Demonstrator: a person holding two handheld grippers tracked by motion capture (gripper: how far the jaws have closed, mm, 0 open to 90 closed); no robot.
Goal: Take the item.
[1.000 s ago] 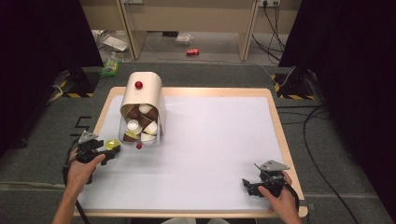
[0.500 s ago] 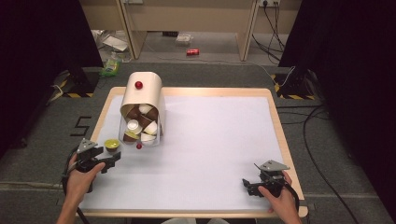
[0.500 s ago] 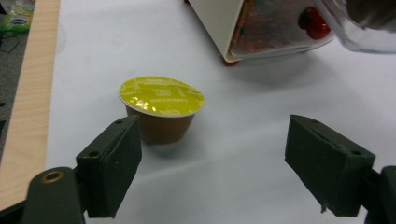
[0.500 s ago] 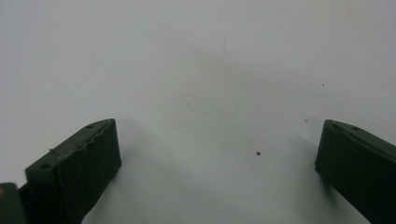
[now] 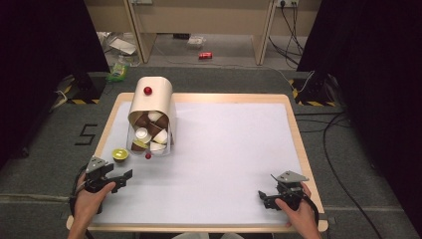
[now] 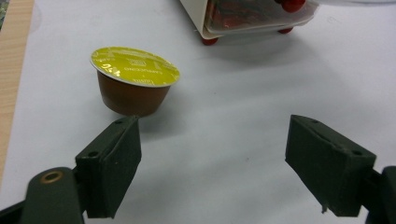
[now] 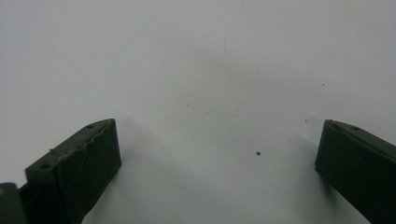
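- At the bottom of the high view we see two forearms coming in, each hand holding a gripper over the white table top (image 5: 224,149).
- The left gripper (image 5: 119,177) sits at the lower left of that frame. In the left gripper view its jaws stand wide apart with nothing between them, only bare white surface.
- The right gripper (image 5: 265,197) sits at the lower right, near the table's front edge. In the right gripper view its jaws are also spread wide and hold nothing; we see plain white surface with a few small dark specks.
- Just beyond the left gripper stands a coffee capsule (image 6: 134,81) with a brown body and a yellow-green foil lid, upright on the table and apart from the jaws. In the left gripper view it is at the upper left, just above the left jaw's tip; in the high view it lies left of centre, close to the table's wooden border.
- Farther back, at the upper left of the high view, we see a cream capsule holder (image 5: 152,107) with a rounded top and a red knob (image 5: 148,90).
- Its open front faces us and is filled with brown and white capsules; a clear drawer sticks out at its base.
- A small red ball (image 5: 148,156) lies just in front of the drawer, to the right of the yellow-lidded capsule.
- Beyond the table, on the floor at the top of the frame, lie a red can (image 5: 205,55) and some cables.
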